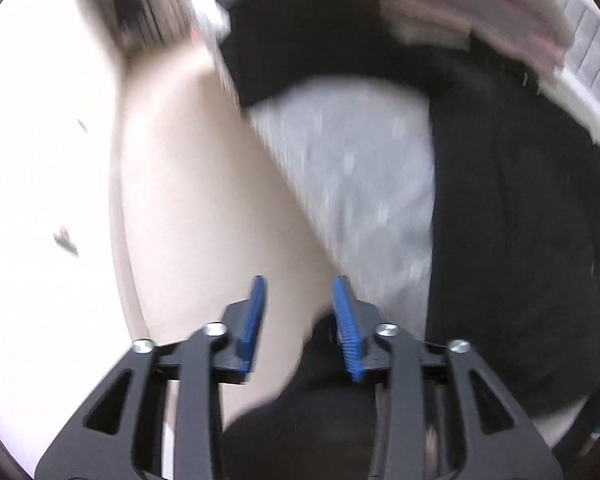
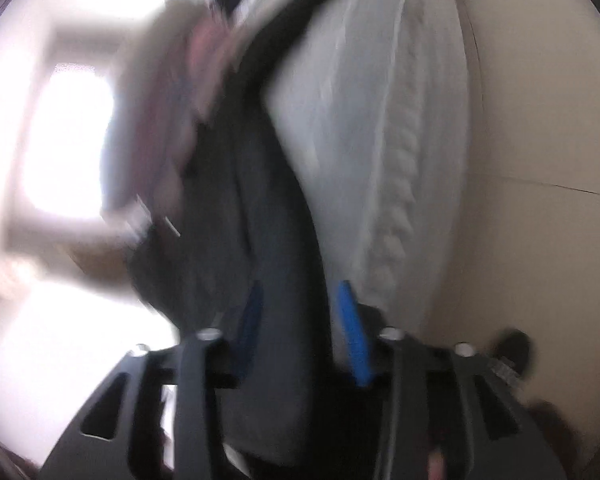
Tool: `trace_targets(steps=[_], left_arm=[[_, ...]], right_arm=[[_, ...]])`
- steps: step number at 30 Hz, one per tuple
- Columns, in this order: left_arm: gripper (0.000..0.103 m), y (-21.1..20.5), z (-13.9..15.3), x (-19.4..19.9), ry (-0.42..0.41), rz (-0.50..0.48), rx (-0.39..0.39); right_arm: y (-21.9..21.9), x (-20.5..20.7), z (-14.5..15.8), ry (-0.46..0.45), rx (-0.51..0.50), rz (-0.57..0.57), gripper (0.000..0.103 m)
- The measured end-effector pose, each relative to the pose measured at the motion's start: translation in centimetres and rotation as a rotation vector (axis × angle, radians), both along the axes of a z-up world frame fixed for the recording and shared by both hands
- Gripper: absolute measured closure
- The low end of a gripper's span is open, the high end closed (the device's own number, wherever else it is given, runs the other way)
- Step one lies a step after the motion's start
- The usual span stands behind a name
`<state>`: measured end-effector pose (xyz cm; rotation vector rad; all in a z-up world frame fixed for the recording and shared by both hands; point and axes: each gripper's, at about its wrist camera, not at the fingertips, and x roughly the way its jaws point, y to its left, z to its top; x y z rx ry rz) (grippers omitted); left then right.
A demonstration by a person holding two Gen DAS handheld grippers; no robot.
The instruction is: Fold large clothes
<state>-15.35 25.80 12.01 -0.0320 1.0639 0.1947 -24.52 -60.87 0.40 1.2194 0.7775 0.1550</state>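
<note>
Both views are motion-blurred. In the left wrist view a large black garment lies on a white quilted bed cover, and more black cloth lies under the gripper. My left gripper is open, its blue pads apart, nothing between them. In the right wrist view the dark garment runs from the top down between the fingers. My right gripper has its blue pads apart with dark cloth lying in the gap; the pads do not press on it.
A black folded piece lies at the top of the left wrist view, with pink striped fabric at the upper right. The pale floor lies left of the bed. In the right wrist view there are a bright window at left and beige floor at right.
</note>
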Motion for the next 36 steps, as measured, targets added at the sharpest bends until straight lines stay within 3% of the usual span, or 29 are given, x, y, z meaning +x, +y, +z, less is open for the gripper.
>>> trace_targets(steps=[2,4,8,11,15,20,23,28,36], left_arm=[[0.025,-2.5,2.3,0.6,-0.120,-0.058,0.017],[0.009,-6.8,4.3,1.4,-0.250,-0.154,0.025],[0.009,-16.4,4.4,4.8,-0.355,-0.378,0.038],[0.009,-21.9,2.9,7.2,-0.400,-0.456,0.062],[0.009,-25.8,0.5,10.3,-0.369,-0.470,-0.068],[0.009,-27.0,-4.1,13.5,-0.294,-0.405,-0.199],[0.009,-27.3,-6.3,13.9,-0.252,-0.367,-0.186],[0.009,-28.4,-8.2,13.9,-0.249,-0.348,-0.141],[0.009,-28.5,-9.0,14.6,-0.203,-0.353,-0.138]], right_arm=[[-1.1,2.6,1.0,-0.101,0.048,-0.039,0.026],[-1.6,6.2,1.8,-0.167,0.096,-0.062,0.024],[-5.5,10.7,0.4,-0.197,0.207,-0.191,0.023],[-9.1,13.3,-1.3,-0.193,0.248,-0.278,0.023],[-13.9,16.5,-3.6,-0.168,0.241,-0.368,0.023],[-18.5,19.6,-7.2,-0.148,0.284,-0.450,0.023],[-20.5,21.1,-9.0,-0.142,0.288,-0.458,0.023],[-22.3,22.7,-10.9,-0.134,0.305,-0.470,0.022],[-23.4,23.3,-9.7,-0.166,0.229,-0.505,0.019]])
